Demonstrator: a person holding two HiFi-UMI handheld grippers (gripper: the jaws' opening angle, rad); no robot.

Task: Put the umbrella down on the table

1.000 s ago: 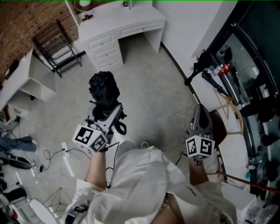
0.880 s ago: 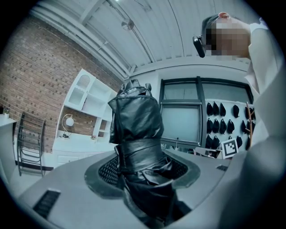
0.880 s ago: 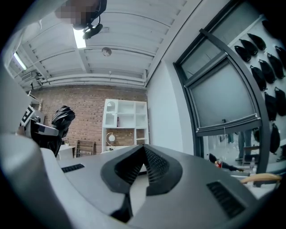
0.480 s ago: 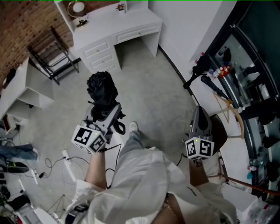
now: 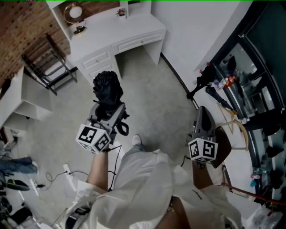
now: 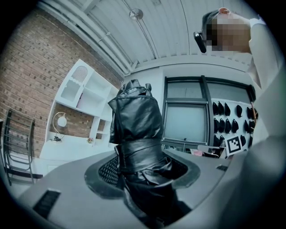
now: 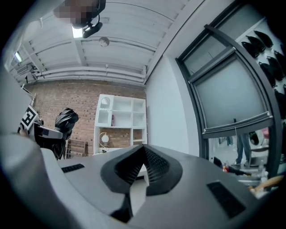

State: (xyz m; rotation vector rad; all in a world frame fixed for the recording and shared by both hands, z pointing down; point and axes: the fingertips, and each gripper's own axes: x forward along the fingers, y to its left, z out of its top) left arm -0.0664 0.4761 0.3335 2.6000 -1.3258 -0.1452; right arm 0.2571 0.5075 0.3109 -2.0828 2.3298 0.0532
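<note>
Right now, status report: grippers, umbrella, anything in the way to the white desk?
Left gripper jaws shut on the folded black umbrella. Right gripper jaws shut, empty. Umbrella not yet down; white desk ahead, only floor between.

I am standing in a home-style room that is serving as a recording space. Indicators:
- A brick wall (image 5: 20, 38), a white desk (image 5: 114, 38) with drawers, a white shelf unit (image 7: 120, 117), a round lamp (image 5: 75, 12) and a black folding chair (image 5: 44, 62).
- Loose cables (image 5: 53, 176) are lying across the bare floor (image 5: 147, 89).
- Dark-framed glazed partitions (image 7: 232, 98) are lining one side.
</note>
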